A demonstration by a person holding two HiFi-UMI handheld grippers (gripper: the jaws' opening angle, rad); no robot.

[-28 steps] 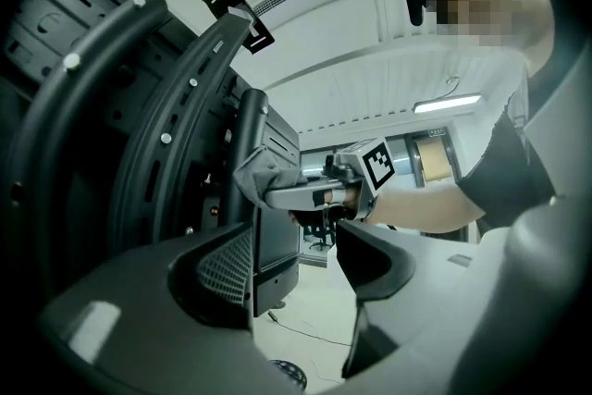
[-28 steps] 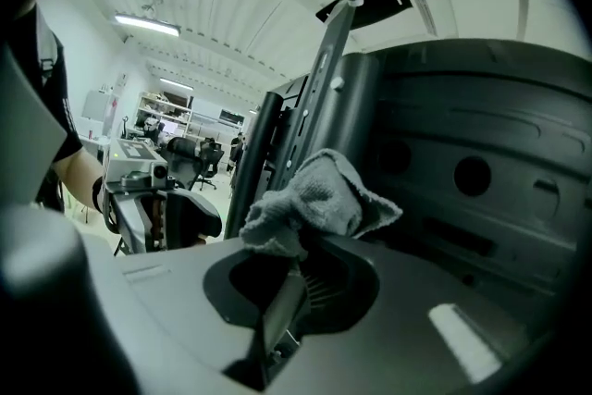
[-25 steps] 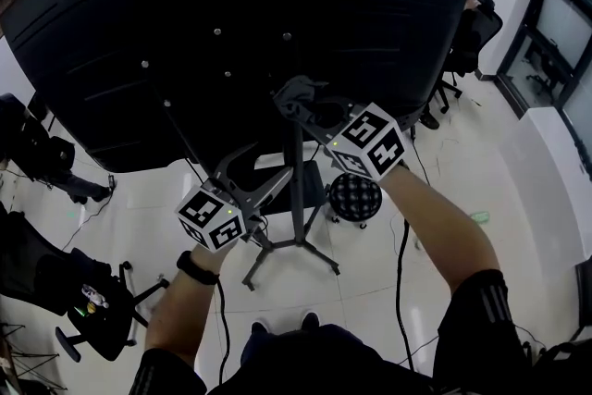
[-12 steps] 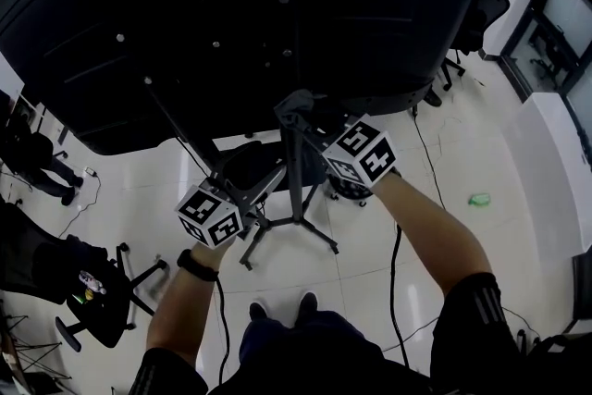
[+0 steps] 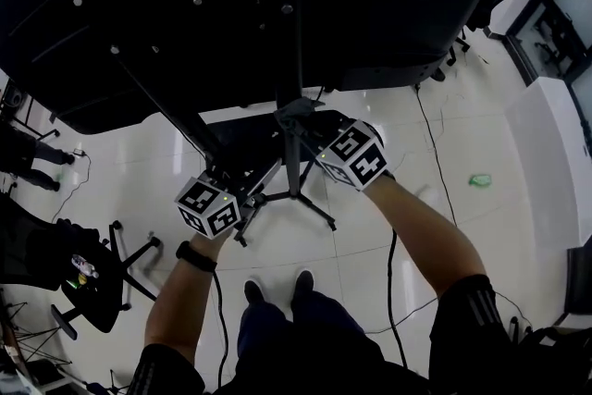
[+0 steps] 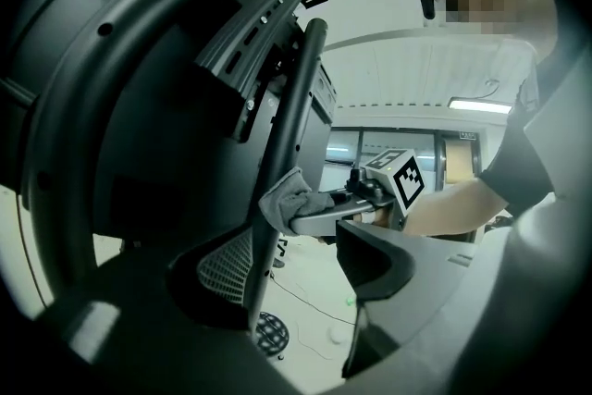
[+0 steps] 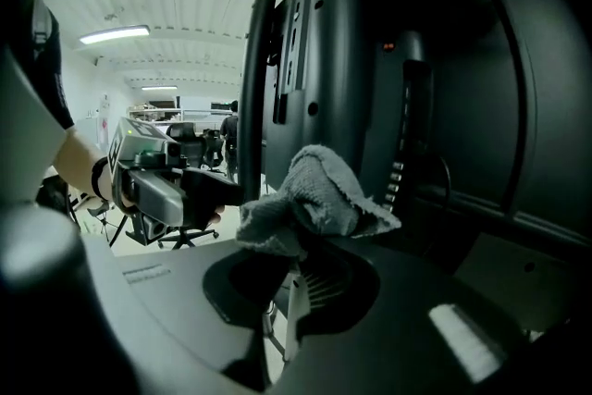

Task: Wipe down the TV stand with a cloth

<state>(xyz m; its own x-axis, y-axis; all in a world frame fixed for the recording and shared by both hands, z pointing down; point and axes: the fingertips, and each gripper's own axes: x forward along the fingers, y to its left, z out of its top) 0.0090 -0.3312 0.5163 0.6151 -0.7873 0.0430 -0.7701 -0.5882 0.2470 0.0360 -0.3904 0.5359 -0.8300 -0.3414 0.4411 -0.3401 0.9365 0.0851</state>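
The TV stand's black pole (image 5: 294,164) drops from the back of the big black TV (image 5: 277,5) to splayed feet (image 5: 319,213). My right gripper (image 5: 310,120) is shut on a grey cloth (image 5: 298,111) and holds it against the pole just under the TV. In the right gripper view the cloth (image 7: 319,190) bunches over the jaws (image 7: 296,254), with the pole (image 7: 252,88) behind it. My left gripper (image 5: 248,182) is lower and to the left, open. In its view the pole (image 6: 296,106) runs between the spread jaws (image 6: 296,282), below the cloth (image 6: 285,199).
A black office chair (image 5: 88,287) stands at the lower left and more chairs at the far right. A cable (image 5: 396,282) trails over the white tiled floor. A small green scrap (image 5: 479,180) lies to the right. The person's shoes (image 5: 276,287) are near the feet.
The cloth and my right gripper have slid down the pole, closer to the feet. The left gripper has stayed beside the pole. The head view has tilted, so the TV fills more of the top.
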